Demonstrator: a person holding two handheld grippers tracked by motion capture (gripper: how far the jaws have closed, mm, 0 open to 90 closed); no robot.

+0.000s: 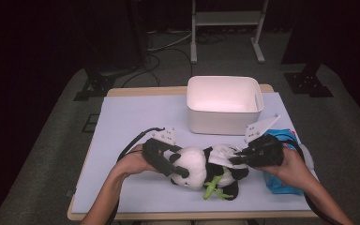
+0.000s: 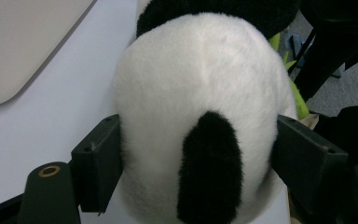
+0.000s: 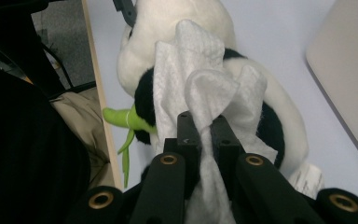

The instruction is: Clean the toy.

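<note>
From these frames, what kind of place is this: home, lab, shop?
Probably a lab recording bay: a lone table with a pale mat, dark surroundings, loose floor cables and a metal stand frame behind it.

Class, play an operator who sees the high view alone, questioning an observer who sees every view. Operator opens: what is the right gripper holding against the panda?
Observer: The right gripper pinches a white wipe, draped over the panda.
Operator: Is the left gripper gripping?
Observer: The left gripper has its fingers pressed on both sides of the panda's head.
Operator: What is the green thing?
Observer: A green stalk, sticking out beyond the table edge.
</note>
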